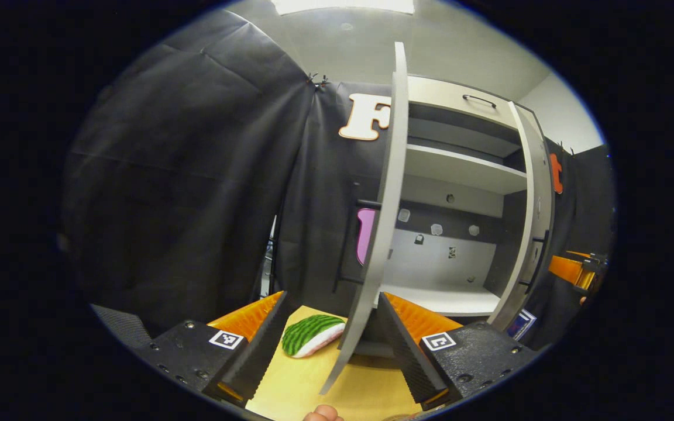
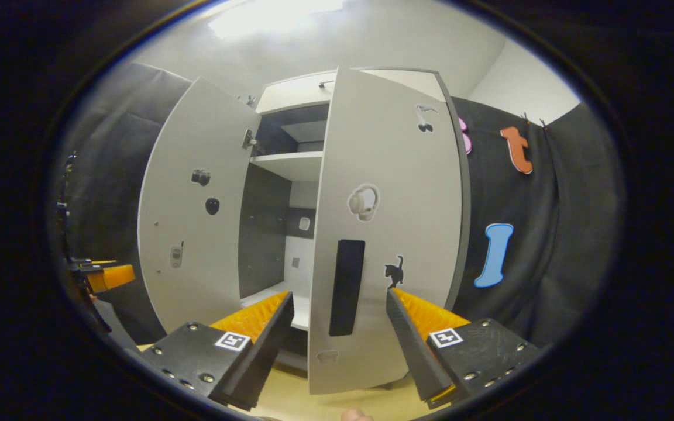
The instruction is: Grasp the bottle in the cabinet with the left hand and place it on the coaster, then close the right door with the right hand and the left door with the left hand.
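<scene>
The grey cabinet [image 1: 460, 169] stands open, and its lower shelf [image 1: 448, 298] is bare. I see its left door [image 1: 387, 193] edge-on, running down between the spread fingers of my left gripper [image 1: 331, 298], which is open and touches nothing. A watermelon-patterned pad [image 1: 310, 334] lies on the wooden table [image 1: 296, 392], left of that door. In the right gripper view the right door [image 2: 384, 193] stands partly swung in, its black handle [image 2: 346, 286] just ahead of my right gripper [image 2: 338, 295], which is open. The left door [image 2: 196, 222] stands wide open.
Black cloth walls close in on both sides of the cabinet. An upper shelf [image 1: 466, 166] spans the inside. The right door [image 1: 539, 204] and the other gripper [image 1: 571, 269] show at the far right of the left gripper view. A fingertip [image 1: 322, 414] pokes in below.
</scene>
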The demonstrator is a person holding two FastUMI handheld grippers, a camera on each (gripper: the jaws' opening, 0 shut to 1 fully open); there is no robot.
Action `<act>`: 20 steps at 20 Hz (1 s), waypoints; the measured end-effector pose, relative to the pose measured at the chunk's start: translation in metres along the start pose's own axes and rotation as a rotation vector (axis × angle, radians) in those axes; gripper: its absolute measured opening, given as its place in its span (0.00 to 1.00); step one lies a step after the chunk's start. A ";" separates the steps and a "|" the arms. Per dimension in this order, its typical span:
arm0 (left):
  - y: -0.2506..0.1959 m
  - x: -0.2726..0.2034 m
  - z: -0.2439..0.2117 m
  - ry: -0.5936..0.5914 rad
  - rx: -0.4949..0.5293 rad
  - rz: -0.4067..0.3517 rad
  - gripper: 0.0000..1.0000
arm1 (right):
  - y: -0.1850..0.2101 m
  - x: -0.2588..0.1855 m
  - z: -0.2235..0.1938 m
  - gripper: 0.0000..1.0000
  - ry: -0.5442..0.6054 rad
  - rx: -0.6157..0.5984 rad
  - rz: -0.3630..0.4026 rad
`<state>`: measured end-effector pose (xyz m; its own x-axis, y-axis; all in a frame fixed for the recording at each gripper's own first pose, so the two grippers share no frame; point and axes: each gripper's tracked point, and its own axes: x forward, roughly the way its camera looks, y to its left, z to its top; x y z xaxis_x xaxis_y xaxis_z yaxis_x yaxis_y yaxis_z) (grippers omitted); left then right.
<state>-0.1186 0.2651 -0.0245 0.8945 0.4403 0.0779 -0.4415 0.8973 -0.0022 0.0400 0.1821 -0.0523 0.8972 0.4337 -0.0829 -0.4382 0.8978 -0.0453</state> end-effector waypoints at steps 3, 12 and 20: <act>0.008 0.008 0.003 -0.006 0.002 0.005 0.95 | 0.000 0.001 -0.003 0.93 0.007 -0.001 -0.010; 0.010 0.033 0.003 -0.003 0.033 -0.025 0.95 | 0.000 -0.002 -0.014 0.93 0.029 0.003 -0.065; 0.002 0.033 0.000 0.028 -0.010 -0.115 0.87 | -0.002 0.001 -0.020 0.96 0.043 -0.009 -0.080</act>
<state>-0.0901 0.2813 -0.0217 0.9410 0.3347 0.0504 -0.3349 0.9423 -0.0048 0.0407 0.1787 -0.0726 0.9265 0.3563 -0.1212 -0.3654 0.9288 -0.0621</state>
